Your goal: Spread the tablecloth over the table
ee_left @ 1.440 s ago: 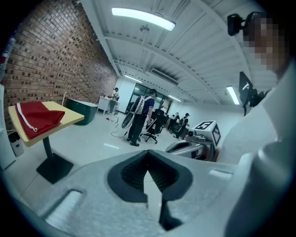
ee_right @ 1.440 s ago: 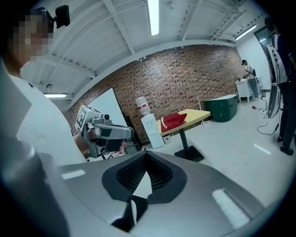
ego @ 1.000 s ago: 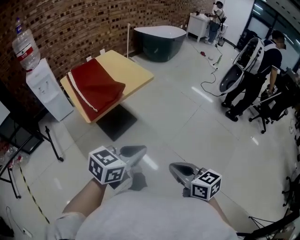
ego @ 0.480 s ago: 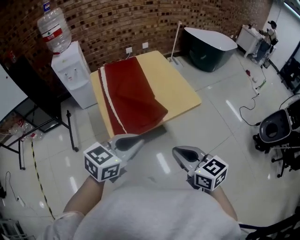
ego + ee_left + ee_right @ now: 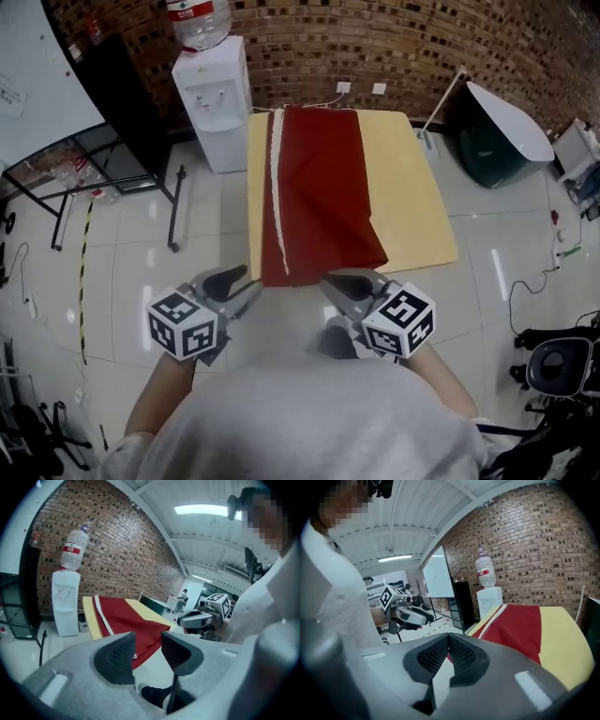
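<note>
- Since a second ago you have swung round to face the table point(image 5: 412, 202): it sat off at the upper left of the head view, and now it lies straight ahead with both grippers just short of its near edge.
- Your left gripper point(image 5: 239, 284) has just been opening its jaws; they stand well apart, and nothing is between them but a far view of floor and cloth.
- Your right gripper point(image 5: 336, 283) has its jaws pressed together pad to pad, with nothing in them.
- You hold the two grippers side by side in front of your chest, both pointing towards the table and tilted a little down, with a gap between them.
- Neither gripper touches the tablecloth point(image 5: 319, 187).
- It is red and folded, and it lies lengthwise on the left and middle of the yellow tabletop, from the far edge to the near one, where its end droops over.
- A white strip runs along the cloth's left side.
- The right part of the tabletop is bare.
- Left of the table's far end stands a white water dispenser point(image 5: 217, 103) with a bottle point(image 5: 199, 14) on top, against the brick wall point(image 5: 394, 37).
- A whiteboard point(image 5: 37, 84) stands further left, and a dark tub point(image 5: 492, 141) sits to the right of the table.
</note>
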Demonstrator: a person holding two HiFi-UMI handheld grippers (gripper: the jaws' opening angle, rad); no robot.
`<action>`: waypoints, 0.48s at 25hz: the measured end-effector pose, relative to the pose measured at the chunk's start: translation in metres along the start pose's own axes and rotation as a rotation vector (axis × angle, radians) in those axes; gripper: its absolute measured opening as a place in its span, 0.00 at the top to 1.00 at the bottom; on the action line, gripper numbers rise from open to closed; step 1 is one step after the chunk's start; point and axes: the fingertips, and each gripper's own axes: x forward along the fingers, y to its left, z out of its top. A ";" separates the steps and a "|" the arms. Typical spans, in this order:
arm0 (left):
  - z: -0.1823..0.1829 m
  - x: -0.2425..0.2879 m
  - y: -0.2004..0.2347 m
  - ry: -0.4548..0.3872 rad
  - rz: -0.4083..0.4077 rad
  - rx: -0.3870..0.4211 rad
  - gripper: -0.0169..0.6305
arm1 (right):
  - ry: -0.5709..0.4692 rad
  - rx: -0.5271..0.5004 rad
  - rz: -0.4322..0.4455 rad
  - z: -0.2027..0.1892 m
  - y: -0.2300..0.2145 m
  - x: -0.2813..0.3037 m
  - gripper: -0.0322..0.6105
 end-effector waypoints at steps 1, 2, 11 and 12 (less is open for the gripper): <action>-0.003 0.002 0.007 0.004 0.025 -0.020 0.71 | 0.022 -0.010 0.038 0.001 -0.005 0.010 0.92; -0.006 0.003 0.013 0.005 0.050 -0.044 0.70 | 0.051 -0.022 0.079 0.001 -0.009 0.021 0.87; -0.044 0.006 0.049 -0.031 0.177 -0.279 0.70 | 0.466 -0.313 0.210 -0.074 -0.033 0.125 0.64; -0.051 0.006 0.050 -0.028 0.181 -0.297 0.70 | 0.499 -0.357 0.197 -0.083 -0.036 0.132 0.62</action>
